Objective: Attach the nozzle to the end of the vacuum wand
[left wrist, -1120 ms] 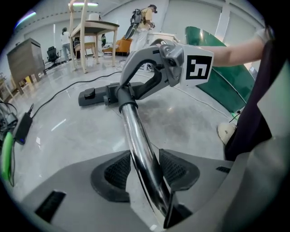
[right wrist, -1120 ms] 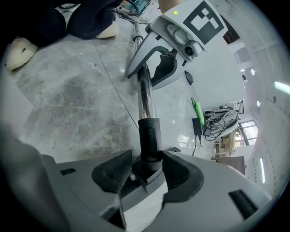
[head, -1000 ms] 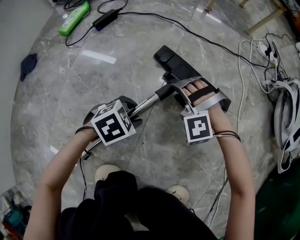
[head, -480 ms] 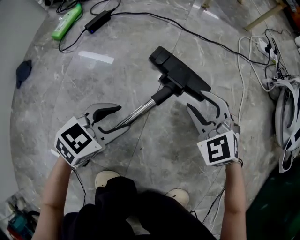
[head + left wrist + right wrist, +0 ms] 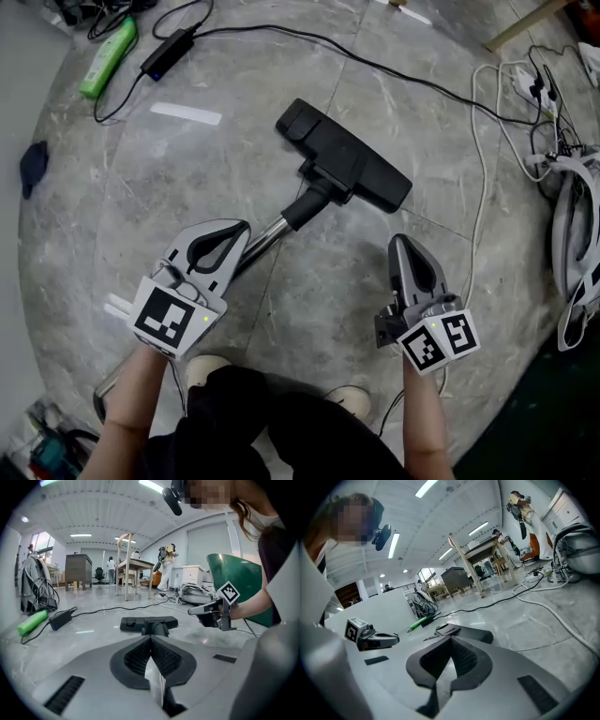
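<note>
wand (image 5: 266, 238) lies on the floor (image 5: 309, 309), rigid metal, probably slick, so you grip near the black collar. nozzle (image 5: 352, 169) looks seated on its far end and is likely light, hard plastic. left gripper (image 5: 240, 226) and right gripper (image 5: 398, 243): jaws pinched together, holding nothing.

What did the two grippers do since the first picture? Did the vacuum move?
Both let go. The left gripper came off the wand and the right gripper came off the nozzle. Both pulled back toward the person and are now shut and empty. The nozzle stayed on the wand's end, lying on the floor as before.
</note>
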`<control>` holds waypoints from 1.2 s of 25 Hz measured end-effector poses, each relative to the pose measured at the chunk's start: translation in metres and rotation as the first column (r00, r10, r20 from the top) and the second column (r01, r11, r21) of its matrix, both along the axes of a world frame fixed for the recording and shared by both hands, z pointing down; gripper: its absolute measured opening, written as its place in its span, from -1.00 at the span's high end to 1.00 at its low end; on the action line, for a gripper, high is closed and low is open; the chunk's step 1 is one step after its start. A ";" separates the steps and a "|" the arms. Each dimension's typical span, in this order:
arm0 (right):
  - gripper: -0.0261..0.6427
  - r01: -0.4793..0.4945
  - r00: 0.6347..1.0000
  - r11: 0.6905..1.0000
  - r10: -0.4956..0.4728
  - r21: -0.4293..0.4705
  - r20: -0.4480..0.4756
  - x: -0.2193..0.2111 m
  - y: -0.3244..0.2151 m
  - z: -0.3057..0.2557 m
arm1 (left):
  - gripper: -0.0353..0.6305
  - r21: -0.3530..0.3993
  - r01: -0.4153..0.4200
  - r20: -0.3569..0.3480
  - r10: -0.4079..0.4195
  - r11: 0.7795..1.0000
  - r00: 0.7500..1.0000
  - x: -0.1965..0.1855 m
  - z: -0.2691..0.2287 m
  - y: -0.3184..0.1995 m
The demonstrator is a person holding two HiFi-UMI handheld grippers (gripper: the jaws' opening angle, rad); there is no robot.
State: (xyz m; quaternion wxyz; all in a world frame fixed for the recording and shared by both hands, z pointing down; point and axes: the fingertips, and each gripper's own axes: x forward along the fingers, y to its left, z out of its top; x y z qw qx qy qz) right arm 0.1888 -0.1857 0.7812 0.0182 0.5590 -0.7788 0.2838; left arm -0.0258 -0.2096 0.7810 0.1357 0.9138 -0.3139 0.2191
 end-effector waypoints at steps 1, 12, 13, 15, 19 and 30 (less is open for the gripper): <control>0.88 -0.021 1.000 1.000 0.021 -0.007 -0.014 0.005 0.000 -0.003 | 0.87 -0.013 0.022 -0.011 -0.022 1.000 1.000 0.000 -0.007 -0.002; 0.88 -0.008 0.973 0.999 -0.001 -0.038 -0.231 0.000 0.024 -0.171 | 0.87 -0.093 0.057 -0.119 -0.068 0.994 0.991 0.002 -0.206 0.005; 0.88 -0.013 0.972 0.999 0.002 -0.047 -0.234 -0.002 0.028 -0.190 | 0.87 -0.101 0.061 -0.136 -0.074 0.993 0.988 0.003 -0.227 0.009; 0.88 -0.009 0.968 0.998 -0.005 -0.055 -0.251 -0.006 0.037 -0.233 | 0.87 -0.122 0.053 -0.171 -0.073 0.991 0.983 0.005 -0.272 0.018; 0.88 0.008 0.962 0.999 -0.022 -0.052 -0.271 -0.003 0.041 -0.325 | 0.86 -0.134 0.019 -0.250 -0.052 0.991 0.967 0.011 -0.373 0.027; 0.87 -0.082 0.969 0.994 0.096 0.071 -0.226 -0.010 0.014 -0.578 | 0.86 -0.013 0.174 -0.349 -0.167 0.985 0.922 -0.012 -0.618 -0.007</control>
